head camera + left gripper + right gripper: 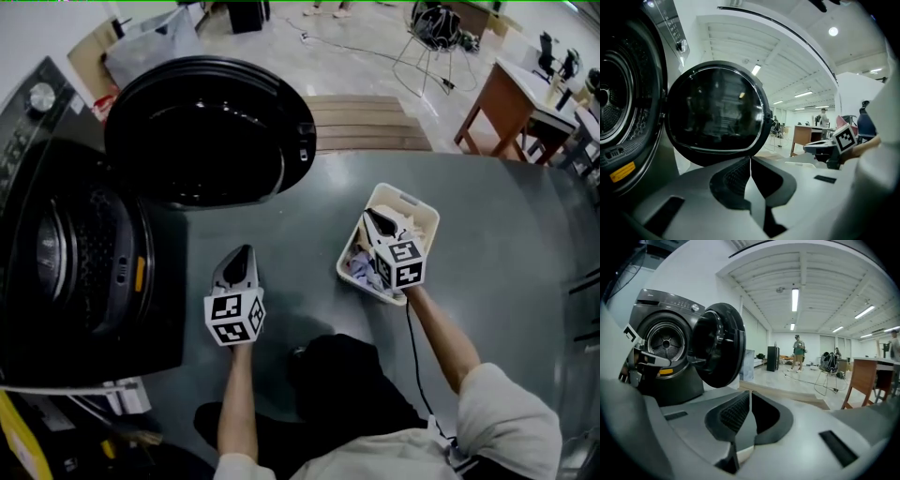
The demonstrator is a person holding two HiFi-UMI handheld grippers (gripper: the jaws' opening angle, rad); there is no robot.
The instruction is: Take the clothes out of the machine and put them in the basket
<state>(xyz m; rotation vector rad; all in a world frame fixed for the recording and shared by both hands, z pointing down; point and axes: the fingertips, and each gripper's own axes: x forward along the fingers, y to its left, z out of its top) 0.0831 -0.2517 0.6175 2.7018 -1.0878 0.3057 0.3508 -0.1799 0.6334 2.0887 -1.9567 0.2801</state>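
Note:
The dark front-loading washing machine (56,309) stands at the left, its round door (206,131) swung wide open and its drum (66,248) showing. In the head view I see no clothes in the drum. On the grey floor to the right is the white basket (412,202), holding crumpled pale clothes (361,267). My right gripper (370,216) hovers over the basket, shut with nothing between its jaws (749,397). My left gripper (244,251) is between machine and basket, pointing at the door (715,115), and is also shut and empty (750,161).
A wooden platform (366,122) lies beyond the door. A wooden desk (502,98) stands at the far right, a wire stand (431,37) behind it. A person (799,350) stands far off across the room. A cable (412,356) runs from my right gripper.

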